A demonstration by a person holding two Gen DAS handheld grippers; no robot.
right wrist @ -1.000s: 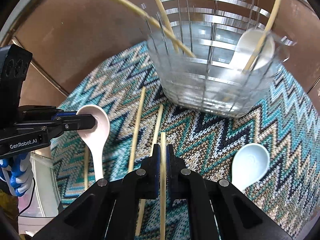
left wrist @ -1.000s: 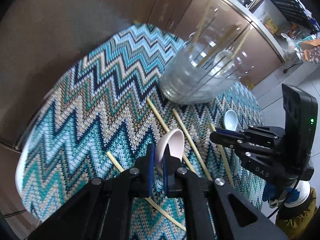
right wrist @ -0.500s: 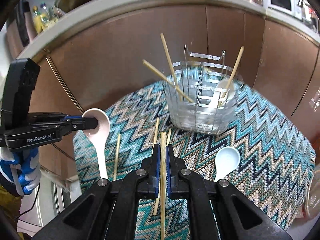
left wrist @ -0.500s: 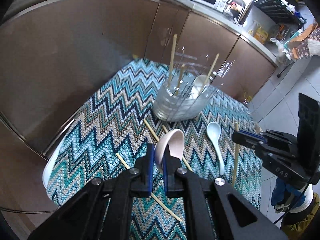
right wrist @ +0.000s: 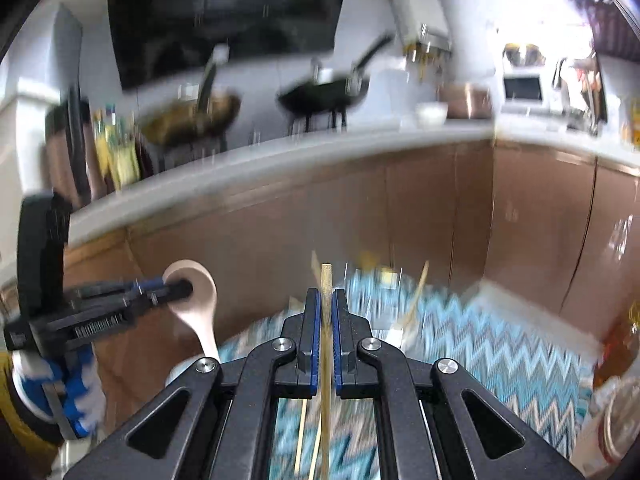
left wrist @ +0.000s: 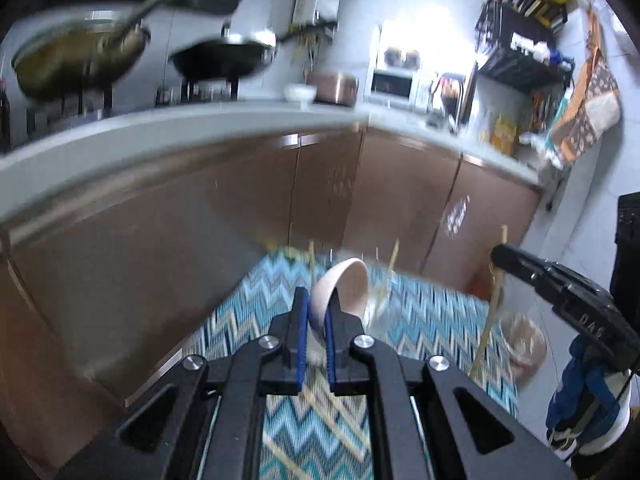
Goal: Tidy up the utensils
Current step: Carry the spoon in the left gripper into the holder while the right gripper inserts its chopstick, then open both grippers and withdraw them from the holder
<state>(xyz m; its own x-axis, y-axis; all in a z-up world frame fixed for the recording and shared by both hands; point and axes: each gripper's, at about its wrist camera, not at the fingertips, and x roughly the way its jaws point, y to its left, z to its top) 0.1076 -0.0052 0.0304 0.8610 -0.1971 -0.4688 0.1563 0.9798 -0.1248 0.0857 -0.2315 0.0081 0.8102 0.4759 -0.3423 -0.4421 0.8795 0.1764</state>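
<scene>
Spoon pinched in left gripper, chopstick clamped in right gripper; may slip if tilted.

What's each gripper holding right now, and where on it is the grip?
Left gripper: pale pink ceramic soup spoon, clamped by its bowl rim. Right gripper: thin wooden chopstick, clamped near its upper end.

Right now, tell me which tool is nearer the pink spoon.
Left. The left tool is shut on the pink spoon itself; the right tool stands off to its side, clamping a chopstick.
</scene>
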